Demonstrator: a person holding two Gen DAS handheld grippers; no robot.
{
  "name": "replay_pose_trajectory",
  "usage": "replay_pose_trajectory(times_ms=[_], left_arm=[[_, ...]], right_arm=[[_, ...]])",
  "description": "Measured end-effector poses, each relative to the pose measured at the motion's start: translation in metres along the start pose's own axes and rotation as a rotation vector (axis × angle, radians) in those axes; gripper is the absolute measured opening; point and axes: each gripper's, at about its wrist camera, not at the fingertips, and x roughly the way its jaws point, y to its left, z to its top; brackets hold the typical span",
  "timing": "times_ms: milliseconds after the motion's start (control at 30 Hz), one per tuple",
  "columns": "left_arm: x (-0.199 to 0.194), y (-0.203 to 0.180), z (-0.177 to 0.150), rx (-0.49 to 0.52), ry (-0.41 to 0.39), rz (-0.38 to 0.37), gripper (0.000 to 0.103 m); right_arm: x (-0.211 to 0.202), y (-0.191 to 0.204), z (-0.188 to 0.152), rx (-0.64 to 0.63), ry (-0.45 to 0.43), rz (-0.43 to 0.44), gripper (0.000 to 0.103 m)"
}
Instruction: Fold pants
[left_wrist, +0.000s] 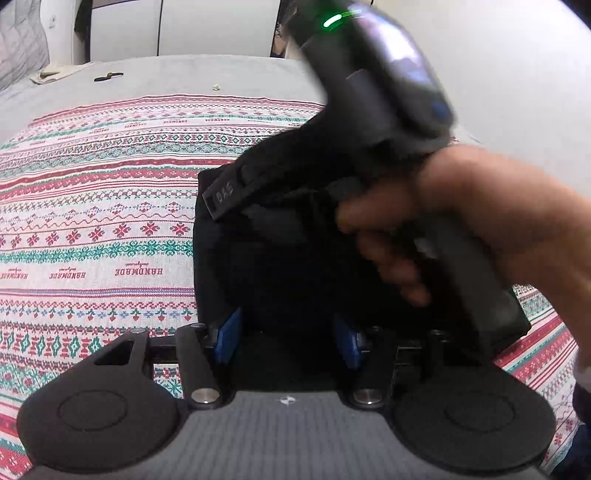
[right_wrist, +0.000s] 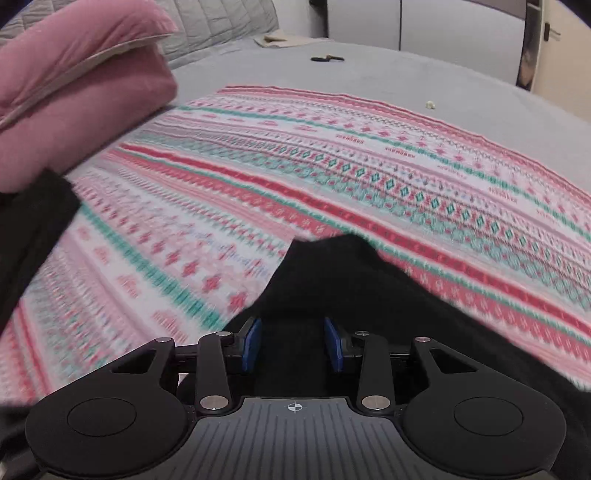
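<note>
The black pants (left_wrist: 266, 266) lie bunched on a patterned red, green and white cloth (left_wrist: 96, 206) spread over a bed. My left gripper (left_wrist: 286, 341) is open, its blue pads (left_wrist: 225, 339) on either side of the pants' near edge. The right gripper's body and the hand holding it (left_wrist: 424, 206) cross the left wrist view above the pants. In the right wrist view my right gripper (right_wrist: 293, 345) is open over a black fold of the pants (right_wrist: 332, 273), with blue pads (right_wrist: 252, 345) apart. More black fabric (right_wrist: 33, 229) shows at the left.
A folded pink blanket (right_wrist: 74, 85) sits at the cloth's far left. The grey bedsheet (right_wrist: 369, 70) carries a small black object (right_wrist: 327, 58), a beige item (right_wrist: 277, 38) and a small crumb (right_wrist: 430, 104). White wardrobe doors (left_wrist: 214, 26) stand behind.
</note>
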Motion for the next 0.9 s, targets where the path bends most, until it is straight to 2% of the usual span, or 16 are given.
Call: replay_pose_trajectory(times_ms=[67, 133, 233, 300, 367, 433, 500, 600, 700, 767, 867, 900], left_arm=[[0.002, 0.004, 0.002, -0.014, 0.008, -0.01, 0.083], [0.002, 0.009, 0.004, -0.041, 0.016, -0.024, 0.084], [-0.001, 0.01, 0.009, -0.06, 0.024, -0.018, 0.084], [-0.008, 0.009, 0.013, -0.062, 0.028, 0.009, 0.088], [-0.016, 0.007, 0.016, -0.065, 0.019, 0.034, 0.093], [-0.026, 0.006, 0.021, -0.066, -0.008, 0.05, 0.101], [-0.038, 0.001, 0.027, -0.056, -0.043, 0.077, 0.103], [-0.058, -0.008, 0.034, -0.045, -0.099, 0.143, 0.103], [-0.079, -0.017, 0.039, -0.07, -0.129, 0.207, 0.103], [-0.095, -0.022, 0.038, -0.089, -0.151, 0.226, 0.103], [-0.114, -0.031, 0.027, -0.142, -0.152, 0.278, 0.103], [-0.116, -0.032, 0.022, -0.152, -0.145, 0.281, 0.103]], right_arm=[[0.014, -0.003, 0.001, -0.021, 0.007, -0.053, 0.035], [0.02, -0.006, -0.002, -0.023, -0.007, -0.04, 0.037], [0.007, -0.012, -0.004, 0.018, -0.029, -0.043, 0.037], [-0.018, -0.021, -0.009, 0.05, -0.088, -0.078, 0.042], [-0.051, -0.032, -0.02, 0.146, -0.142, -0.09, 0.046], [-0.082, -0.045, -0.037, 0.246, -0.147, -0.086, 0.048], [-0.112, -0.054, -0.055, 0.304, -0.147, -0.078, 0.048], [-0.153, -0.054, -0.078, 0.34, -0.158, -0.115, 0.049], [-0.185, -0.045, -0.095, 0.348, -0.191, -0.157, 0.062], [-0.202, -0.037, -0.105, 0.334, -0.207, -0.18, 0.063], [-0.222, -0.029, -0.12, 0.337, -0.229, -0.204, 0.063], [-0.226, -0.026, -0.126, 0.339, -0.235, -0.202, 0.069]])
